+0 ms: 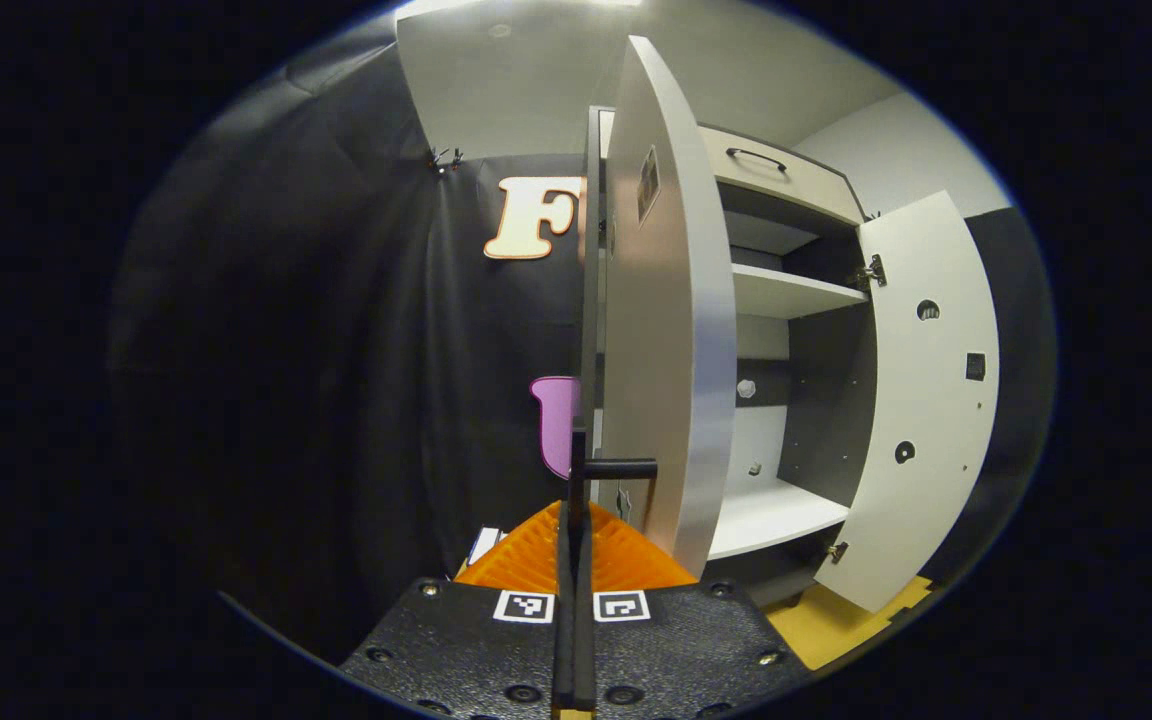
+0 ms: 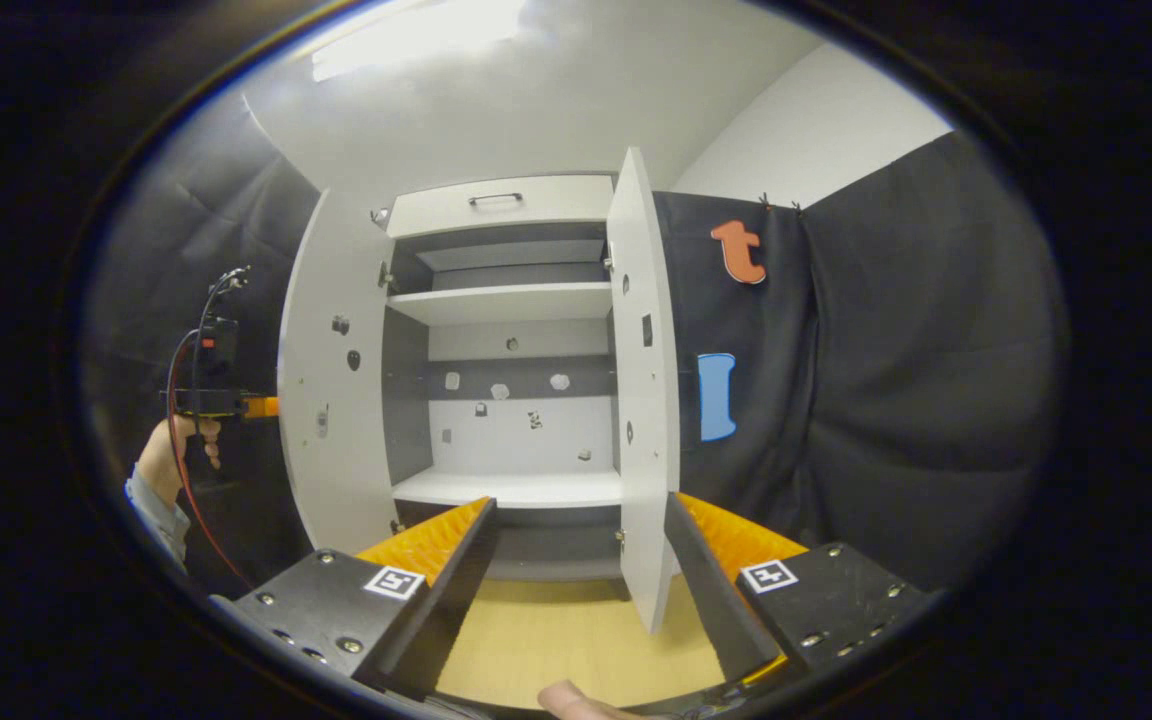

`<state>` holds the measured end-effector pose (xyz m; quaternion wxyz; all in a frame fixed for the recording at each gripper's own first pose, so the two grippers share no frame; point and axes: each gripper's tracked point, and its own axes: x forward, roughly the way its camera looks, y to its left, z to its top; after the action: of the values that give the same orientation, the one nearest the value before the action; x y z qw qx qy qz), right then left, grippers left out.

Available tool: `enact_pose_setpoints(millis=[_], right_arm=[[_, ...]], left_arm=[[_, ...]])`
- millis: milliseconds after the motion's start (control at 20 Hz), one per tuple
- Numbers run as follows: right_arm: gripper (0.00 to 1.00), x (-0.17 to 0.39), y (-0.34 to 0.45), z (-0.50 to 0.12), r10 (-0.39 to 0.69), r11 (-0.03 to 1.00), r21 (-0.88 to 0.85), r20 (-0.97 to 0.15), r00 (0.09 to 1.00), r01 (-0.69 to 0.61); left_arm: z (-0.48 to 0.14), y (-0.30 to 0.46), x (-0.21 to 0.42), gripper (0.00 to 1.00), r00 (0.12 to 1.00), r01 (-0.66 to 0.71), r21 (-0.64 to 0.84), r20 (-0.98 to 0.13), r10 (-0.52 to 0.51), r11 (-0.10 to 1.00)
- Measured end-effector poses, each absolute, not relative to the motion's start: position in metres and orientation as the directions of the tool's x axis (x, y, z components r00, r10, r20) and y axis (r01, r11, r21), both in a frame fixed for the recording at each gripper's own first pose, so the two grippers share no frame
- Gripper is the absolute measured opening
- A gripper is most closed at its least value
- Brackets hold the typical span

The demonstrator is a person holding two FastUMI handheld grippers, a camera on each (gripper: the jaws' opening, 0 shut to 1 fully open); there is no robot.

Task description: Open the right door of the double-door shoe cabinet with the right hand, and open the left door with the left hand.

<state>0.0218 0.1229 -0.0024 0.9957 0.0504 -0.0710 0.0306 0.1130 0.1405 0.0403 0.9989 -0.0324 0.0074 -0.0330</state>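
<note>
Shoe cabinet (image 2: 506, 300): stands against the booth wall, both doors swung open, white shelves showing inside.
Left door (image 1: 661, 330): open, seen nearly edge-on in the left gripper view, just beside the fingers.
Left gripper (image 1: 573, 540): fingers pressed together on the door's black handle (image 1: 619, 468), clamped shut on it; in the right gripper view a hand (image 2: 174, 450) holds it at the door's outer edge.
Right door (image 2: 644, 400): open, its lower edge between the spread fingers.
Right gripper (image 2: 576, 560): jaws wide apart, holding nothing.
Floor (image 2: 576, 640): light wood below the cabinet.
</note>
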Motion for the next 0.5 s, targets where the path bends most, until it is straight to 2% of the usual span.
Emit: enact_pose_setpoints(millis=[100, 200, 350, 500], right_arm=[[0.95, 0.024, 0.124, -0.005, 0.052, 0.993, 0.099, 0.139, 0.989, -0.066], [0.99, 0.023, 0.126, -0.008, 0.058, 0.993, 0.096, 0.131, 0.99, -0.071], [0.99, 0.024, 0.128, -0.012, 0.063, 0.993, 0.087, 0.125, 0.99, -0.074], [0.99, 0.024, 0.132, -0.018, 0.081, 0.99, 0.107, 0.114, 0.99, -0.093]], left_arm=[[0.037, 0.142, 0.116, 0.0, 0.999, 0.049, -0.008, -0.018, -0.049, 0.999], [0.038, 0.138, 0.117, 0.0, 0.999, 0.046, -0.012, -0.011, -0.046, 0.999], [0.037, 0.138, 0.114, 0.0, 0.999, 0.054, -0.014, -0.006, -0.054, 0.998], [0.022, 0.143, 0.108, 0.04, 0.998, 0.036, 0.03, -0.054, -0.034, 0.999]])
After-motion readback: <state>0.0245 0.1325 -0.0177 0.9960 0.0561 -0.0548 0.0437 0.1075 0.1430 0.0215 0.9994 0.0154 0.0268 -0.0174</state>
